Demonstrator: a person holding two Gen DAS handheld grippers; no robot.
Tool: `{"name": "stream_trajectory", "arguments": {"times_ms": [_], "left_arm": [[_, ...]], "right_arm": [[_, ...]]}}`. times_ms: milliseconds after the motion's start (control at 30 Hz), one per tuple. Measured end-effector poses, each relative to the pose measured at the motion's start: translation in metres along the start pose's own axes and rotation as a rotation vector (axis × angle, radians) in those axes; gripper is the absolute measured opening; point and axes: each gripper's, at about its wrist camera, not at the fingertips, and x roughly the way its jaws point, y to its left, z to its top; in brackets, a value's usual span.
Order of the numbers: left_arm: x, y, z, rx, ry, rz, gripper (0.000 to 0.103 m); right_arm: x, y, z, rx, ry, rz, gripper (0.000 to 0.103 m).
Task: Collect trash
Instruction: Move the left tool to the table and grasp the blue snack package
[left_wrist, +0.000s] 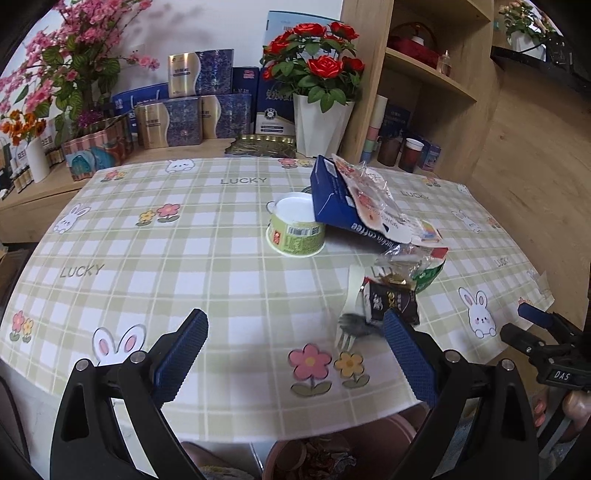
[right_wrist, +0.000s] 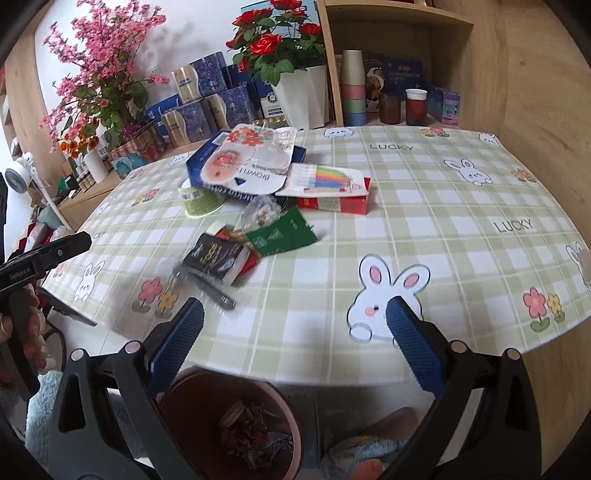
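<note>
A heap of trash lies on the checked tablecloth (left_wrist: 184, 258): a green paper cup (left_wrist: 295, 230), a blue box (left_wrist: 332, 195) under a clear wrapper (left_wrist: 373, 192), a black packet (left_wrist: 391, 301), a green packet (right_wrist: 282, 236), a red box (right_wrist: 332, 201) and a white fork (left_wrist: 347, 334). My left gripper (left_wrist: 295, 350) is open over the near table edge, its right finger just beside the black packet. My right gripper (right_wrist: 295, 339) is open and holds nothing, hovering over the table edge right of the heap. Below the edge stands a brown bin (right_wrist: 288, 410) with scraps inside.
Flower pots (left_wrist: 321, 122), gift boxes (left_wrist: 184, 122) and a gold tray (left_wrist: 262, 146) line the counter behind the table. A wooden shelf (left_wrist: 428, 70) with cups (right_wrist: 415, 105) stands at the back right. The right half of the tablecloth (right_wrist: 461, 221) is bare. A person's hand (right_wrist: 33, 332) holds the left gripper's handle.
</note>
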Motion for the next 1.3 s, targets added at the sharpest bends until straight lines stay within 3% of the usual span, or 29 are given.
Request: {"name": "stream_trajectory", "arguments": {"times_ms": [200,333,433,567,667,800,1000,1033,1300], "left_arm": [[0.032,-0.027,0.045,0.030,-0.008,-0.089,0.079],[0.059,-0.050,0.081,0.058,-0.025,-0.103,0.070],[0.088,-0.063,0.105,0.062,-0.013,-0.063,0.058],[0.129,-0.076,0.131,0.034,0.037,-0.001,0.056],[0.156,-0.090,0.140,0.124,0.069,0.072,0.042],[0.176,-0.092,0.148,0.140,0.102,0.106,0.042],[0.189,-0.096,0.153,0.143,0.112,0.137,0.041],[0.190,-0.096,0.152,0.151,0.112,0.139,0.035],[0.156,-0.088,0.156,0.120,0.049,0.067,0.028]], "right_arm": [[0.021,-0.013,0.015,0.024,-0.012,-0.021,0.097],[0.036,-0.026,0.024,0.058,-0.017,-0.024,0.097],[0.043,-0.033,0.031,0.073,-0.026,-0.024,0.097],[0.049,-0.043,0.038,0.096,-0.040,-0.021,0.097],[0.052,-0.051,0.040,0.110,-0.050,-0.010,0.097],[0.053,-0.059,0.039,0.106,-0.057,-0.004,0.097],[0.055,-0.070,0.035,0.139,-0.056,0.002,0.097],[0.056,-0.072,0.034,0.145,-0.055,0.005,0.097],[0.056,-0.075,0.033,0.136,-0.044,0.011,0.097]]}}
